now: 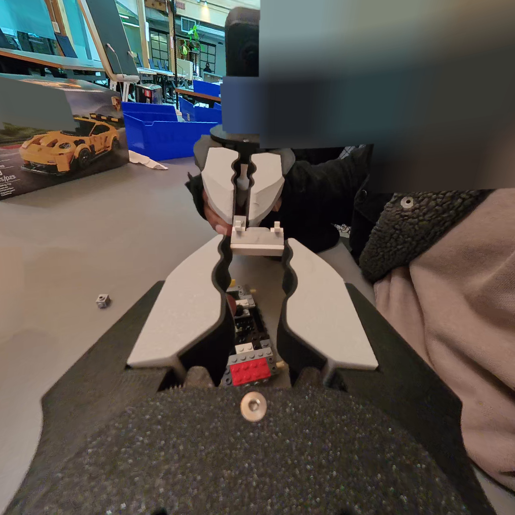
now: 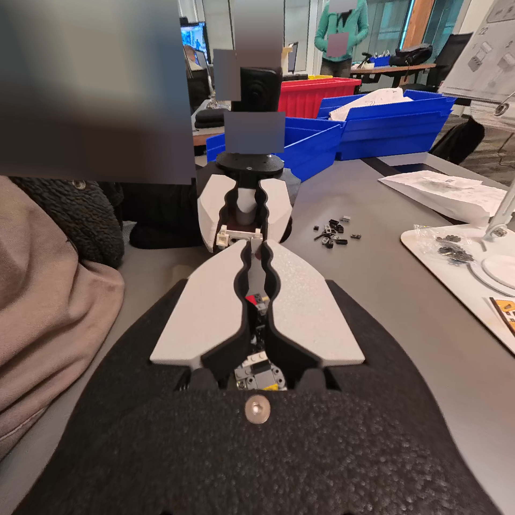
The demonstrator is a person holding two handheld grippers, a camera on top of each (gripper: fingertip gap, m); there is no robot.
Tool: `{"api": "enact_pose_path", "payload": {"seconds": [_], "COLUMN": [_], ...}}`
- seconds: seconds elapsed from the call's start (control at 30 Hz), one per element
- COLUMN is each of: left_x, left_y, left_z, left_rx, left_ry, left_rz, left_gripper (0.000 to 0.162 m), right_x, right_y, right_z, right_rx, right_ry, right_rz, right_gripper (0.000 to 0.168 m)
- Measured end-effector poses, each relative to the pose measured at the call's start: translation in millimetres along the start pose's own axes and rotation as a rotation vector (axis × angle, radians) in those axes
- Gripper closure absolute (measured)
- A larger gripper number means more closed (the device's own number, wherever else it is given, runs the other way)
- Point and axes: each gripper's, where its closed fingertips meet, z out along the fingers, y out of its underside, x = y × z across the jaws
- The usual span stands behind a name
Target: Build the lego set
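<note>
The left gripper holds a white brick piece across its tips, its jaws set wide on the piece's ends. The right gripper faces it, jaws nearly closed, pinching the same piece's far edge. Below both, the half-built car base lies on the grey worktop. A loose grey stud sits well apart.

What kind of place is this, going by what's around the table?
Probably a shared workshop or lab in an open-plan office: blue storage bins along the grey table, more desks behind, and a person standing farther back.
</note>
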Motion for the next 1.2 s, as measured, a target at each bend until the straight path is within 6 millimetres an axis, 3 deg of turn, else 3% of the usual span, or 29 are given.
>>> {"api": "enact_pose_path", "payload": {"seconds": [0.7, 1.0, 1.1, 1.2], "left_x": [1, 3, 15, 16], "left_y": [-21, -5, 12, 3], "left_z": [1, 8, 26, 29], "left_rx": [0.162, 0.062, -0.041, -0.01], "left_ry": [0.027, 0.042, 0.081, 0.092], "left_rz": [-0.094, -0.083, -0.053, -0.053], "left_gripper": [0.127, 0.127, 0.126, 0.126], "right_x": [2, 0, -11, -6], "right_y": [-19, -10, -3, -10], "right_z": [-3, 0, 12, 7], "right_rx": [0.174, 0.124, 0.063, 0.077], "right_ry": [-0.019, -0.046, -0.083, -0.069], "right_rz": [0.11, 0.106, 0.064, 0.046], "right_gripper": [0.162, 0.162, 0.163, 0.168]}}
